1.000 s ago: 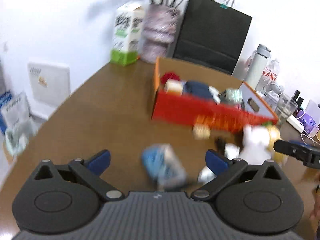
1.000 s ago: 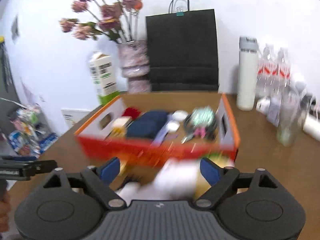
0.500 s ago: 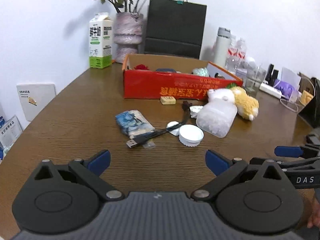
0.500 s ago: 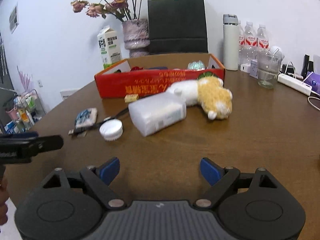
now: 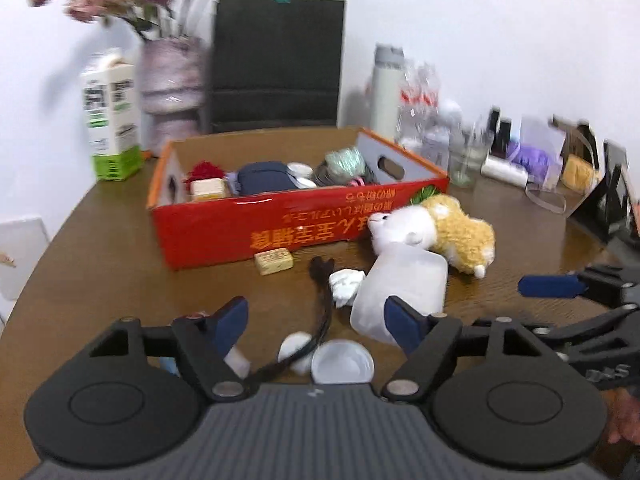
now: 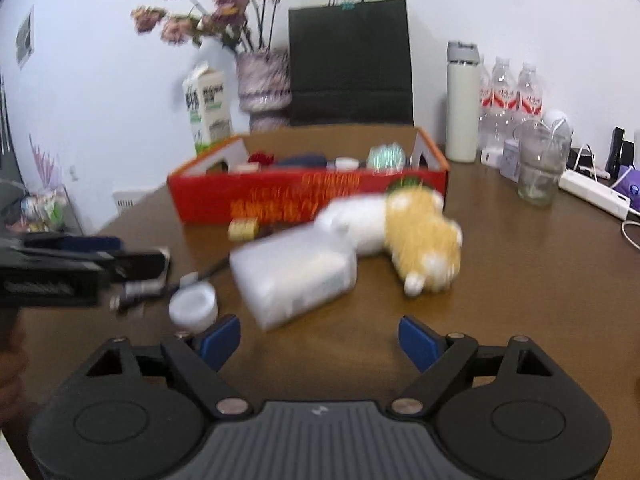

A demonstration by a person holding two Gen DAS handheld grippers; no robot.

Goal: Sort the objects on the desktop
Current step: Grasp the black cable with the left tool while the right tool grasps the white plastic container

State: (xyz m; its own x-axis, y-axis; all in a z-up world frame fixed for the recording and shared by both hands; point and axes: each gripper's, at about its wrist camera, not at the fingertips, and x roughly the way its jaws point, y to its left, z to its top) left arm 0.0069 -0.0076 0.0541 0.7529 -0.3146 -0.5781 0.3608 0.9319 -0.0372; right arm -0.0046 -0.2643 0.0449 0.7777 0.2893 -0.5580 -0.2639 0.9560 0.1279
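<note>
While several items already sit inside the red cardboard box (image 5: 248, 232), the sort reads as partly done, perhaps half by count. In the box, left wrist view: a red fuzzy item (image 5: 204, 169), a tan block (image 5: 209, 189), a navy pouch (image 5: 264, 178) and a greenish shiny roll (image 5: 345, 160); anything beneath them is hidden.

Left on the brown table (image 5: 100, 272), all in front of the box:
- small yellow packet (image 5: 274, 261), just beside the box's front wall
- white-and-yellow plush toy (image 5: 436, 232), lying on its side, head touching the box front
- translucent plastic container (image 5: 402, 290), lying tipped over, touching the plush
- white round lid (image 5: 342, 366), near the left gripper
- black cable (image 5: 322, 300), running from near the box toward the lid
- crumpled white scrap (image 5: 346, 286), between cable and container
- a blue packet, mostly hidden behind the left finger; cannot identify further.

Left gripper (image 5: 316, 320): jaws spread wide, holding nothing, low over the cable and lid. Right gripper (image 6: 319, 340): jaws spread wide, empty, above bare table short of the container (image 6: 294, 276). Right view is motion-blurred.

Judgement: no item is in hand, so the next pick has not begun; lid or cable looks the likely target for the left, container for the right. At least seven loose pieces remain.
</note>
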